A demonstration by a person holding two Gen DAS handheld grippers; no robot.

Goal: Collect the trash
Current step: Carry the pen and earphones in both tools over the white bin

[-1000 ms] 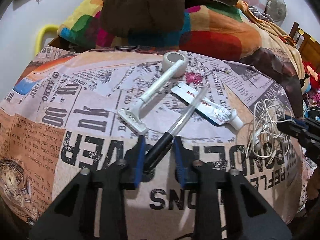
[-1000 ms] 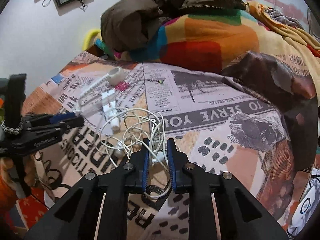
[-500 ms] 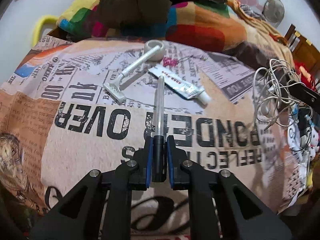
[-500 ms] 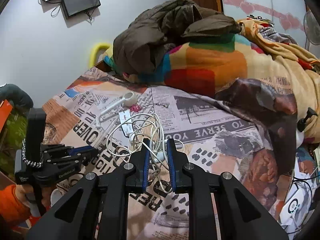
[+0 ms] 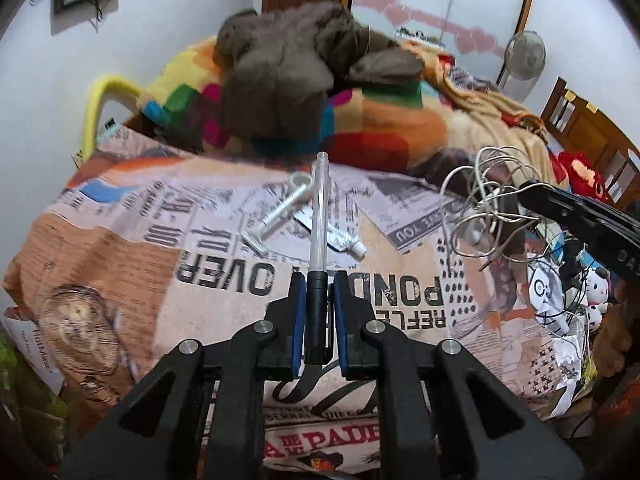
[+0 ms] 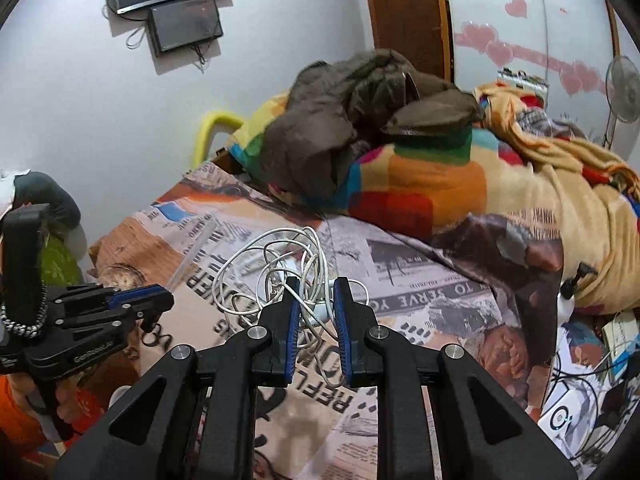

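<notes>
Holding two pieces of trash above the bed, I go from left to right. My left gripper (image 5: 320, 280) is closed on the black end of the clear pen (image 5: 319, 216), which stands out far beyond the jaws; the grip is only at one end, so I think a quick swing could make it turn or slip. On the newspaper-print sheet (image 5: 120, 248), past the pen, the white razor (image 5: 276, 218) and the small tube (image 5: 344, 242) wait, not yet collected. My right gripper (image 6: 314, 300) is clamped on the tangled white earphone cable (image 6: 272, 272). Its loose loops hang free to the left; they could catch the left gripper or slide out.
</notes>
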